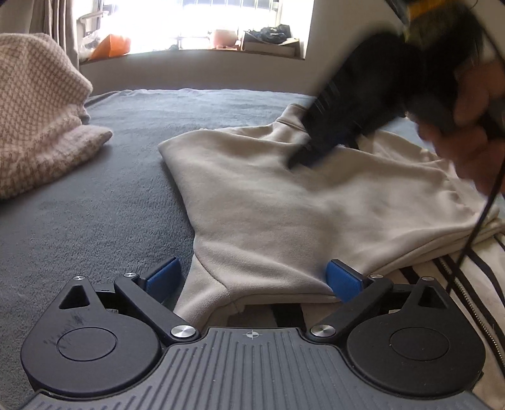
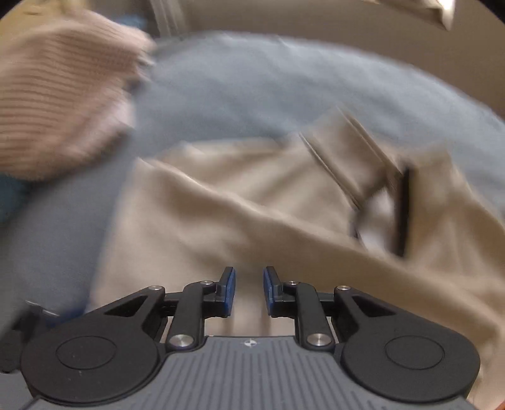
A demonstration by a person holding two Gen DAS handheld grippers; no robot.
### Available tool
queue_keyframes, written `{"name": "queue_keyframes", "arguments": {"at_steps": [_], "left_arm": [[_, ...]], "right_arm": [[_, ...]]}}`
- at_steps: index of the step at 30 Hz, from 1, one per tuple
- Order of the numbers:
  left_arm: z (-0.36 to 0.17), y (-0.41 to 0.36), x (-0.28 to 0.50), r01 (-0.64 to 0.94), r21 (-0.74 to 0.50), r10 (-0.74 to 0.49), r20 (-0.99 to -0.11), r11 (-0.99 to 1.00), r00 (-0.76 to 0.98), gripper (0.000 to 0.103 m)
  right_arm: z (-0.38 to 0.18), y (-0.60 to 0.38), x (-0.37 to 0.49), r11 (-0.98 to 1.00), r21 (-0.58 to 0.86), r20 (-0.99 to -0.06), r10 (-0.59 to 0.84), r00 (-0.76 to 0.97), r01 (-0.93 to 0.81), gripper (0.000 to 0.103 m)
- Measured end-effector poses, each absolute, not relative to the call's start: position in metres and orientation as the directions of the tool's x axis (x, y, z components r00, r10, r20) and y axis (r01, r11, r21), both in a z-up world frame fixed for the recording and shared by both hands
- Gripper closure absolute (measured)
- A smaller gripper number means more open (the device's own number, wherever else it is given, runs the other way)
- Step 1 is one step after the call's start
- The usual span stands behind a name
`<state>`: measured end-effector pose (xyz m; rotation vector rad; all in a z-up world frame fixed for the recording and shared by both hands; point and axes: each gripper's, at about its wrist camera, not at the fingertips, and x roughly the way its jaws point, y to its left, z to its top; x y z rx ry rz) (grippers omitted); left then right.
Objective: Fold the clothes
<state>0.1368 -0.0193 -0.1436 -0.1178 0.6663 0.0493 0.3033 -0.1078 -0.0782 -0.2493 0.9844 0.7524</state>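
A beige sweatshirt (image 1: 284,202) lay on the grey blanketed bed (image 1: 94,205), a houndstooth blanket (image 1: 38,126) at ten o'clock and open bedding toward the window (image 1: 221,22). The left tool (image 1: 252,277) stood released, straddling the sweatshirt's near edge. The right tool (image 2: 249,290) hovered over the fabric, pads narrowly parted, grasping nothing.

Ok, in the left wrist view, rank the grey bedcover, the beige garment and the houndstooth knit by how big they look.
1. Grey bedcover, largest.
2. Beige garment.
3. Houndstooth knit, smallest, though the frame edge cuts it off, so its full size is unsure.
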Motion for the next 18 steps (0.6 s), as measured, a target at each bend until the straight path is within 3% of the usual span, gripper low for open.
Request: {"name": "queue_keyframes", "arguments": {"at_steps": [3,6,14,18], "left_arm": [[-0.138,-0.017,0.134,-0.098,-0.112,0.007,-0.621,0.989,0.783,0.005],[-0.137,-0.012,0.129,-0.091,-0.140,-0.015,-0.617,0.986,0.787,0.007],[-0.142,-0.013,0.125,-0.071,-0.127,-0.022,-0.616,0.989,0.787,0.008],[-0.143,-0.012,0.125,-0.072,-0.130,-0.023,-0.613,0.989,0.790,0.008]], "right_arm": [[-0.081,-0.081,0.301,0.668,0.113,-0.813,0.487,0.318,-0.735,0.083],[-0.104,-0.067,0.309,0.691,0.057,-0.851,0.412,0.327,-0.721,0.085],[-0.085,-0.046,0.298,0.578,0.131,-0.795,0.546,0.262,-0.806,0.085],[-0.111,-0.030,0.324,0.664,0.015,-0.819,0.438,0.372,-0.748,0.090]]}}
